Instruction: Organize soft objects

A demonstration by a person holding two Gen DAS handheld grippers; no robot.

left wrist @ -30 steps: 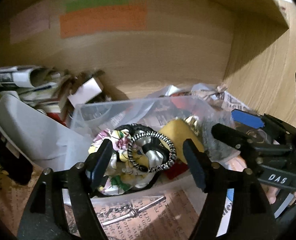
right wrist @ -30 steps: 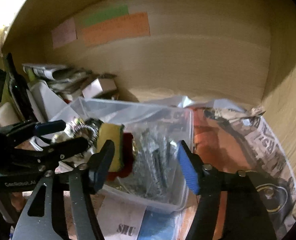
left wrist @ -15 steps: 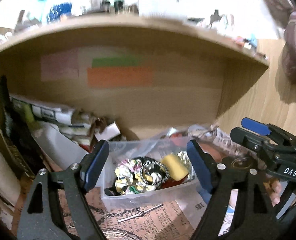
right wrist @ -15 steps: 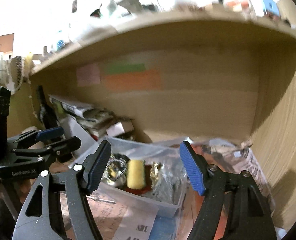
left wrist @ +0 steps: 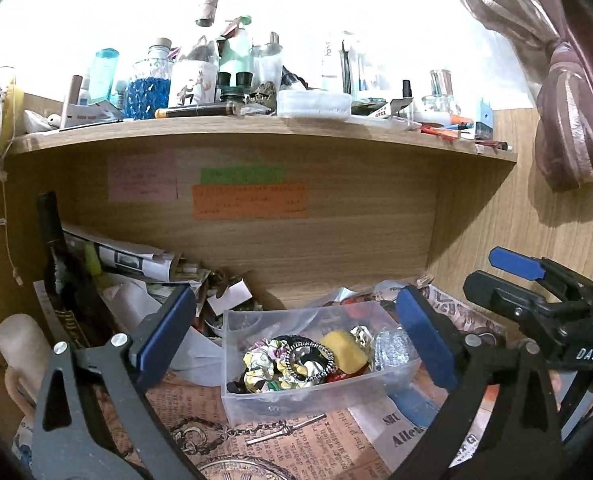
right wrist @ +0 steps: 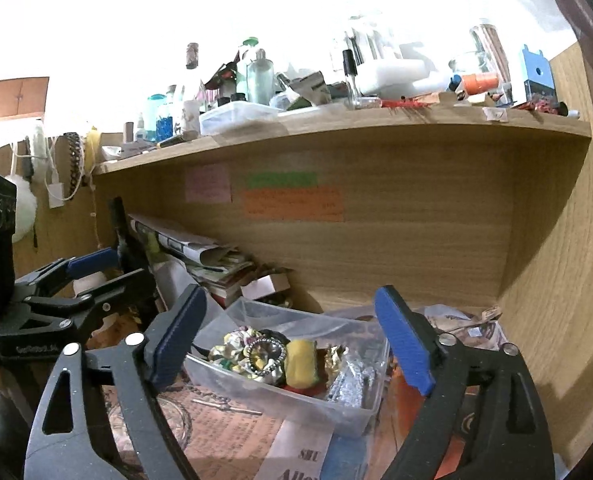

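Note:
A clear plastic box (left wrist: 320,394) stands on newspaper under a wooden shelf. It holds a floral scrunchie (left wrist: 261,364), a black-and-white beaded band (left wrist: 310,362), a yellow sponge (left wrist: 342,350) and a crinkled silver piece (left wrist: 392,350). The box also shows in the right wrist view (right wrist: 256,392) with the scrunchie (right wrist: 232,350) and the sponge (right wrist: 302,362). My left gripper (left wrist: 296,344) is open and empty, held back from the box. My right gripper (right wrist: 288,344) is open and empty, also back from it.
Rolled newspapers and papers (left wrist: 128,260) pile at the left of the alcove beside a dark bottle (left wrist: 62,276). A metal chain (left wrist: 232,434) lies in front of the box. The shelf top (left wrist: 256,124) carries several bottles and jars. A pink curtain (left wrist: 568,112) hangs at the right.
Both grippers have pulled back and up from the box, which now looks smaller and farther. The shelf top has come into view. Both stay open and empty.

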